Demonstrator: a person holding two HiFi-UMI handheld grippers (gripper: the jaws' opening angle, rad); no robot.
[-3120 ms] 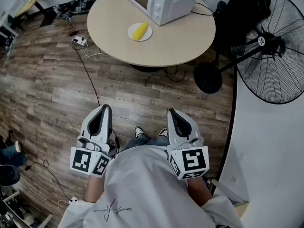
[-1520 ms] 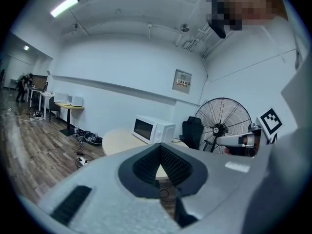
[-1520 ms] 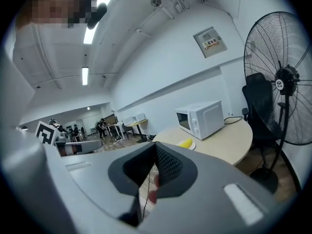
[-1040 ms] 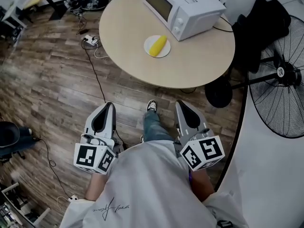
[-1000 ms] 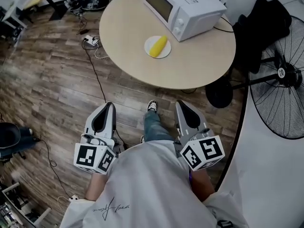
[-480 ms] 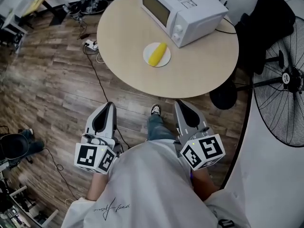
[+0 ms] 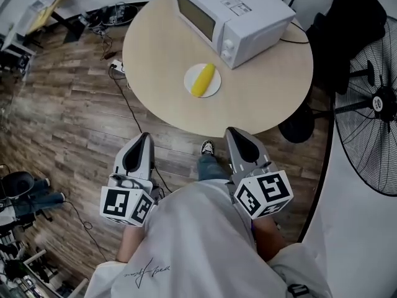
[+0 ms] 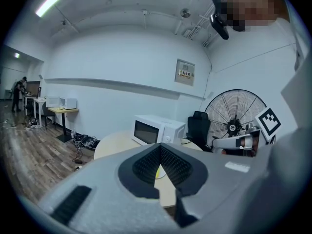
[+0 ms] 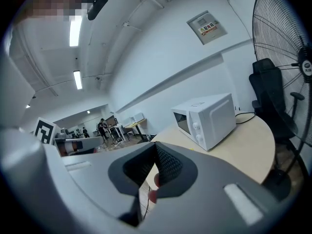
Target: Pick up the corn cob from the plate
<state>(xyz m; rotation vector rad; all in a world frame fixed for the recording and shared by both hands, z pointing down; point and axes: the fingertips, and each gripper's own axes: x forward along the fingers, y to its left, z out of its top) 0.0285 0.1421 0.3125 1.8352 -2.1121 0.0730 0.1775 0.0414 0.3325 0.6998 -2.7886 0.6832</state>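
A yellow corn cob (image 7: 203, 80) lies on a small white plate (image 7: 213, 90) on the round beige table (image 7: 267, 85), just in front of the microwave. Both grippers hang low at the person's waist, well short of the table's near edge. My left gripper (image 7: 142, 139) points toward the table with its jaws shut and empty. My right gripper (image 7: 234, 133) does the same, its tips just below the table's rim. In the left gripper view a sliver of the corn cob (image 8: 159, 169) shows beyond the shut left gripper (image 8: 160, 148). The right gripper (image 9: 155, 147) sees no corn.
A white microwave (image 7: 229, 14) stands at the table's back. A big standing fan (image 7: 372, 98) and a black chair (image 7: 350, 17) are to the right. Cables and a power strip (image 7: 115, 67) lie on the wooden floor at left. The person's shoe (image 7: 208, 148) steps between the grippers.
The table with the plate has come nearer in the head view as the person walks toward it. Both grippers stay shut and level at the waist.
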